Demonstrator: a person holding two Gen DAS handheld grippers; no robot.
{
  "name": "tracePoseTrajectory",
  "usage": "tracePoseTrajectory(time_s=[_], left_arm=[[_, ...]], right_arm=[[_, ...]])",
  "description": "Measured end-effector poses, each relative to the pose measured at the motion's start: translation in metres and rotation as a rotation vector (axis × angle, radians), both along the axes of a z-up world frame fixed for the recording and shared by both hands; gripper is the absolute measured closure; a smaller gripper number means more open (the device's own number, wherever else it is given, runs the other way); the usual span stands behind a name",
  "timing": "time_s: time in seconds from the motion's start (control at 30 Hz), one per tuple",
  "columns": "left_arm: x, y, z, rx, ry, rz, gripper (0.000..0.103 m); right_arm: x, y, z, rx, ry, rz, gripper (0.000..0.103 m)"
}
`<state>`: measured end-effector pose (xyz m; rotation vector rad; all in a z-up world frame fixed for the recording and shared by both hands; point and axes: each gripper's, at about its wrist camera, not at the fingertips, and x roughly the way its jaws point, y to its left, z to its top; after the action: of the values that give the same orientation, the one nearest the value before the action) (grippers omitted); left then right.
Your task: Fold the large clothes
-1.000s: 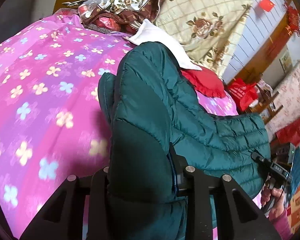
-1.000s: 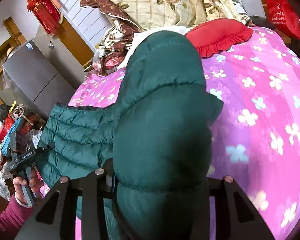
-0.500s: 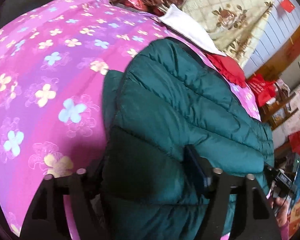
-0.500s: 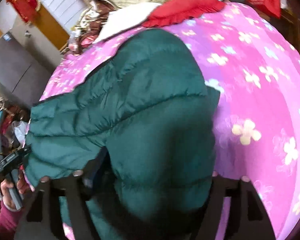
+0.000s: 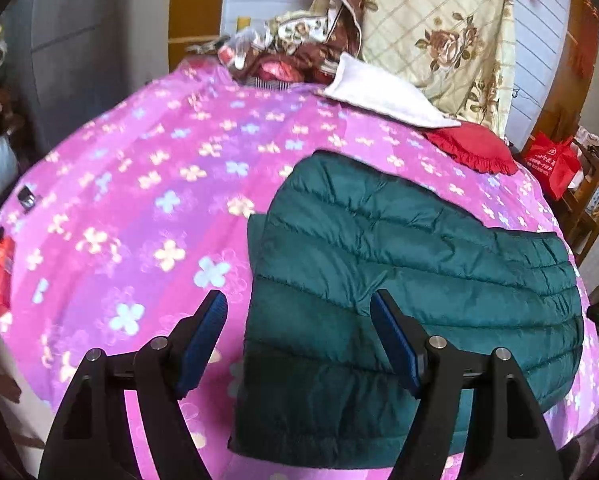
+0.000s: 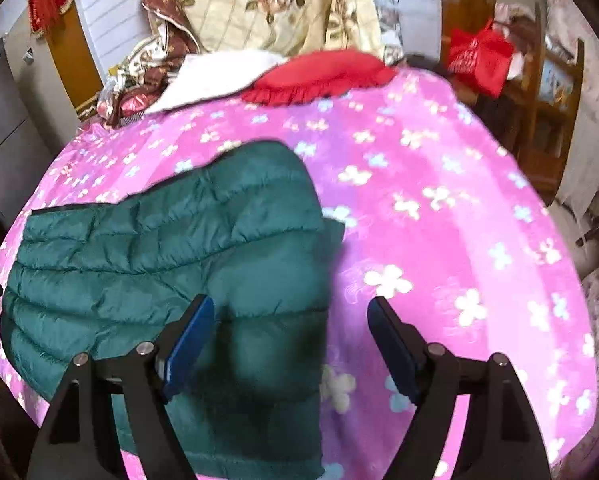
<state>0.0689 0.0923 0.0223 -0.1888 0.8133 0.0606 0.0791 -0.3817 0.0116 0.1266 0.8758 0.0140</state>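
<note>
Free room: broad bare stretch of the pink flowered bed cover [image 5: 147,184] beside the jacket; more bare cover on the jacket's other side in the right wrist view
Obstacles: folded green puffer jacket [image 5: 379,264] on the bed; red cushion [image 5: 471,148], white cloth [image 5: 375,96] and piled floral quilt [image 5: 439,32] crowding the far edge

Through the right wrist camera we see our right tongs [image 6: 289,332] above a bed [image 6: 439,208] spread with a pink flowered cover. Their jaws are opening, blue pads wide apart, gripping nothing. A dark green quilted jacket [image 6: 159,248] lies folded on the cover, reaching from the left edge to under the left pad. At the head of the bed lie a red frilled cushion [image 6: 319,76], a white cloth [image 6: 215,76] and a cream rose-patterned quilt [image 6: 267,4].
</note>
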Motion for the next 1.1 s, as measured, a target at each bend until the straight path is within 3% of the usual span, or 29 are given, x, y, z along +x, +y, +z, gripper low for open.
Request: tracePoseTrajectory(time_s=[0.3,0.63,1.1], left_arm=[[-0.022,-0.034,0.015,0.081,-0.068,-0.017,0.048],[-0.040,-0.064,0.015,0.104,-0.104,-0.018,0.048],[-0.046,-0.078,0.009,0.147,-0.120,-0.007,0.048]], right_arm=[[-0.038,0.047,0.032,-0.004,-0.101,0.065,0.015],[-0.057,0.110,0.021,-0.027,-0.129,0.087,0.008],[-0.060,0.137,0.012,-0.031,-0.129,0.102,0.006]])
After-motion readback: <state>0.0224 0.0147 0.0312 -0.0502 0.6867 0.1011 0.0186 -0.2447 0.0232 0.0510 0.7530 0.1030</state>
